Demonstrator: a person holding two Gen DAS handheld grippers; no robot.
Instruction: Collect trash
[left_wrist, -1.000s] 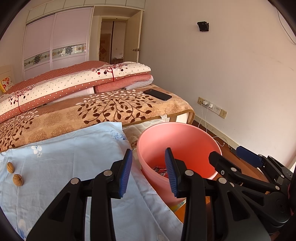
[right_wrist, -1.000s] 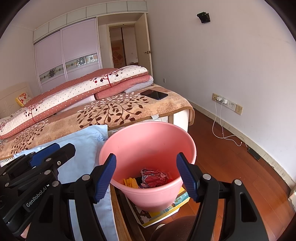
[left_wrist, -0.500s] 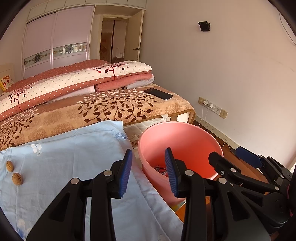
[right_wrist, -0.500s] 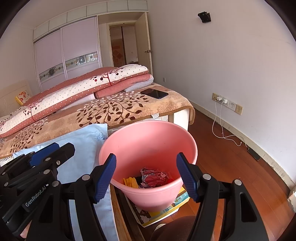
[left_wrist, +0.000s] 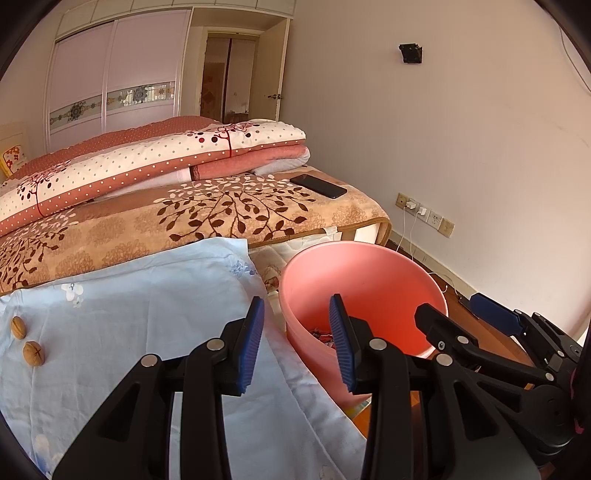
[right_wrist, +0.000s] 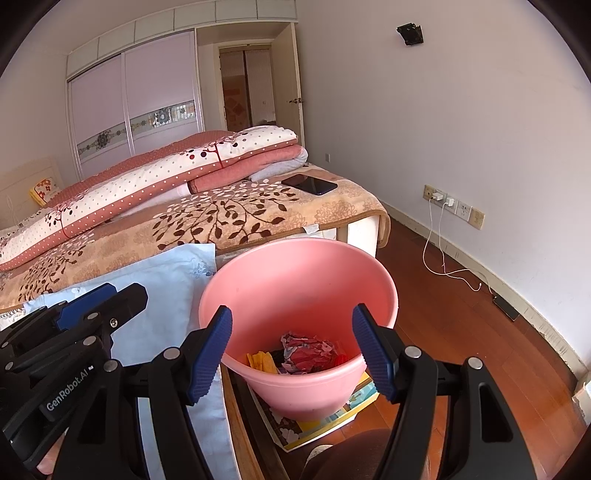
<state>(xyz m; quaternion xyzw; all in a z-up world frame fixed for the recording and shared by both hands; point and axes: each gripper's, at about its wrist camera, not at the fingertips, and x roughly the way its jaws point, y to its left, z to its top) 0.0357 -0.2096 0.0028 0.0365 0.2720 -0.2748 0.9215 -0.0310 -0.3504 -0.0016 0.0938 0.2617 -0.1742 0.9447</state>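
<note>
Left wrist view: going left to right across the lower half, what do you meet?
Two walnuts → light blue cloth → left gripper, open → pink bucket → right gripper.

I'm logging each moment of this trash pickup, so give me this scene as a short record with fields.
left gripper: open, empty, over the blue cloth's edge
right gripper: open, empty, above the bucket
bucket: pink bucket upright, on a printed sheet on the floor
bucket contents: crumpled red paper, yellow scrap
left to collect: two walnuts on the light blue cloth
bed: phone on the leaf-print blanket
</note>
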